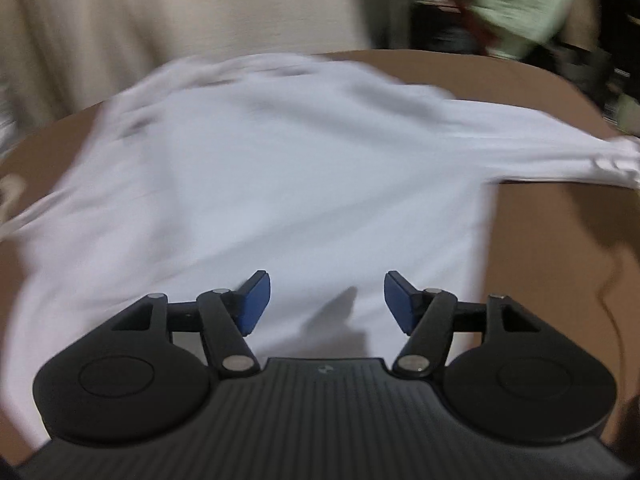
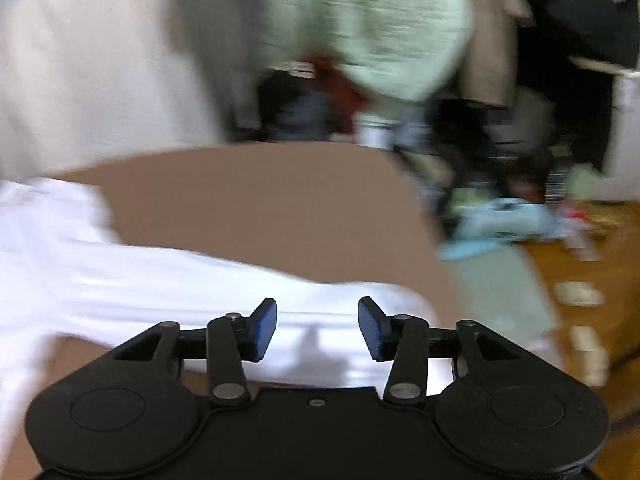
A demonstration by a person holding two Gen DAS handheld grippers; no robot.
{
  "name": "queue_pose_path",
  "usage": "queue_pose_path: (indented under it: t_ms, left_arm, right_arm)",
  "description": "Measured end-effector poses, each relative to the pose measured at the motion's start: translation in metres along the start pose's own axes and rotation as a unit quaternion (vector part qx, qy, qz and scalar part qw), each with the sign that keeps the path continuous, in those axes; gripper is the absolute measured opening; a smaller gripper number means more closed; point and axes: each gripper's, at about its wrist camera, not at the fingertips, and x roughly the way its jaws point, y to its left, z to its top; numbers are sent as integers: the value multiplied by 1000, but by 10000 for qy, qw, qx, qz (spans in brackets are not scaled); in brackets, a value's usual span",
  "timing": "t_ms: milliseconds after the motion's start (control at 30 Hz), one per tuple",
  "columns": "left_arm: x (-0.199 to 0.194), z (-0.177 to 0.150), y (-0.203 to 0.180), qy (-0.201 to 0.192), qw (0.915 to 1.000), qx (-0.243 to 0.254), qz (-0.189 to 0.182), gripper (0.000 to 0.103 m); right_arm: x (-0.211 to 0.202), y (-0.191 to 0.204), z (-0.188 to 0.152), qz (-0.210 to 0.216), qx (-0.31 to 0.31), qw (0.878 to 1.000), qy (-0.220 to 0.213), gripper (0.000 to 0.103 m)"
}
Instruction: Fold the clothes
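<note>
White shirt (image 1: pixel 248 184) on brown table (image 1: pixel 552 240), left claw (image 1: pixel 327 304) and right claw (image 2: pixel 317 330) spread empty, floor clutter (image 2: pixel 508 220) beyond.

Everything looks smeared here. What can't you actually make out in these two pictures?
- White garment, left wrist view: motion blur hides its seams and dark marks near the top; the gripper body covers its near hem.
- Sleeve, right wrist view: the gripper body covers its end.
- Clutter on the floor, right wrist view: too blurred to identify.
- Pale green cloth, right wrist view: blurred shape only.

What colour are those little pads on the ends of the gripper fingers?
Blue pads on black fingers, clearest in the left wrist view.
</note>
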Motion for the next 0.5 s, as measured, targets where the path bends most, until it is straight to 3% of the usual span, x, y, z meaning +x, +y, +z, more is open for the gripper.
queue_pose_path:
  t_ms: [100, 200, 367, 500]
  left_arm:
    - [-7, -14, 58, 46, 9951, -339, 931, 66]
    - [-11, -27, 122, 64, 9848, -963, 1442, 68]
    - [0, -46, 225, 416, 9679, -2158, 1218, 68]
    - [16, -76, 270, 330, 9543, -2840, 871, 72]
  right_arm:
    - [14, 51, 11, 1283, 14, 9908, 427, 54]
    - [28, 110, 13, 2032, -330, 9738, 962, 54]
    - [43, 182, -21, 2715, -515, 9472, 1625, 57]
    - [56, 217, -72, 2939, -447, 9298, 2172, 57]
